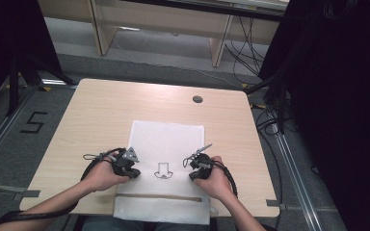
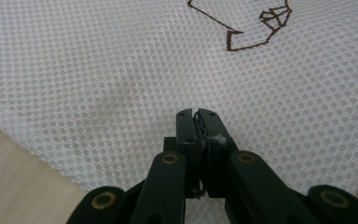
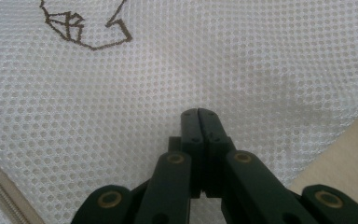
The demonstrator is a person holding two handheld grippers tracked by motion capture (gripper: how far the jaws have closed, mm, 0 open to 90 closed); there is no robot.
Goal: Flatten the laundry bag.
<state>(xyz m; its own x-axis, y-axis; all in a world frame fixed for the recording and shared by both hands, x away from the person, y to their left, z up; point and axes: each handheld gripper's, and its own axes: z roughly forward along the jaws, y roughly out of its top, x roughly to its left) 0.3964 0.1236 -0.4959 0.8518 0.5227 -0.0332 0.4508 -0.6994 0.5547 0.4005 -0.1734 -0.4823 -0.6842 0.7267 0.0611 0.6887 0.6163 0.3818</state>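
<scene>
- The mesh bag (image 1: 167,144), white with a brown outline drawing (image 1: 163,170) at its middle, lies flat on the near half of the counter (image 1: 101,110); its near end hangs just over the counter's front edge.
- A brown zipper line (image 1: 159,197) crosses the bag near that front edge.
- Beyond the bag's far edge the counter is bare wood up to a small round grommet (image 1: 197,99) near the far edge; wide bare strips also run along the bag's left and right sides.
- The left tongs (image 2: 198,114) rest on the bag's left part, left of the drawing, jaws pressed together; a pinch of mesh seems caught between their tips.
- The right tongs (image 3: 199,113) rest on the bag's right part, right of the drawing, jaws fully together; whether they pinch mesh cannot be told.
- In each gripper view the bag's side edge and bare counter lie close beside the tongs.
</scene>
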